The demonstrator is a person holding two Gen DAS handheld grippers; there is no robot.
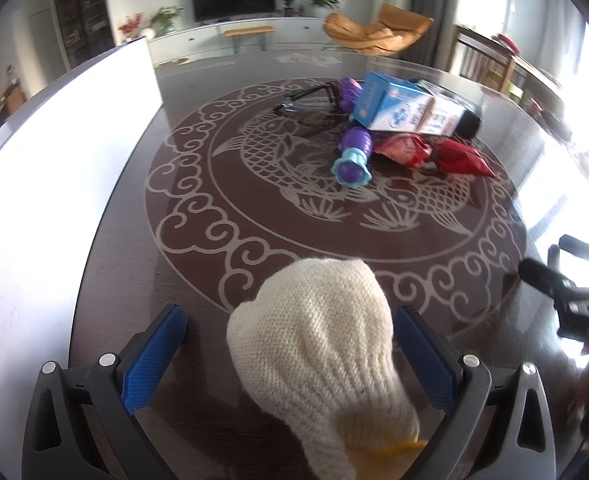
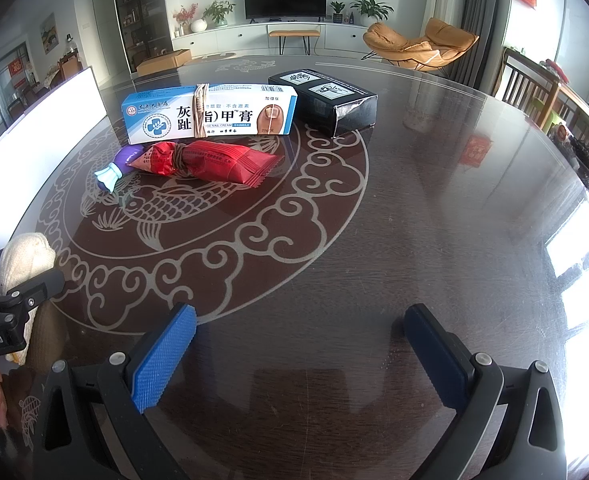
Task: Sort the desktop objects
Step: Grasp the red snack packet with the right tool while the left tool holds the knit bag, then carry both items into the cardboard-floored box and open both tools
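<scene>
Between the spread jaws of the left gripper [image 1: 290, 356] lies a cream knitted glove [image 1: 314, 344], unclamped on the tabletop [image 1: 434, 248]. Right gripper [image 2: 300, 354] jaws gape, empty. Ahead, well apart, waits the pile: blue box [image 2: 210, 114], red packet [image 2: 214, 162]. Gripping the glove seems next.

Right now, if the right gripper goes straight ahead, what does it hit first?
Bare table first; the right gripper is open and empty. Farther on, probably the black box, though depth is unclear.
</scene>
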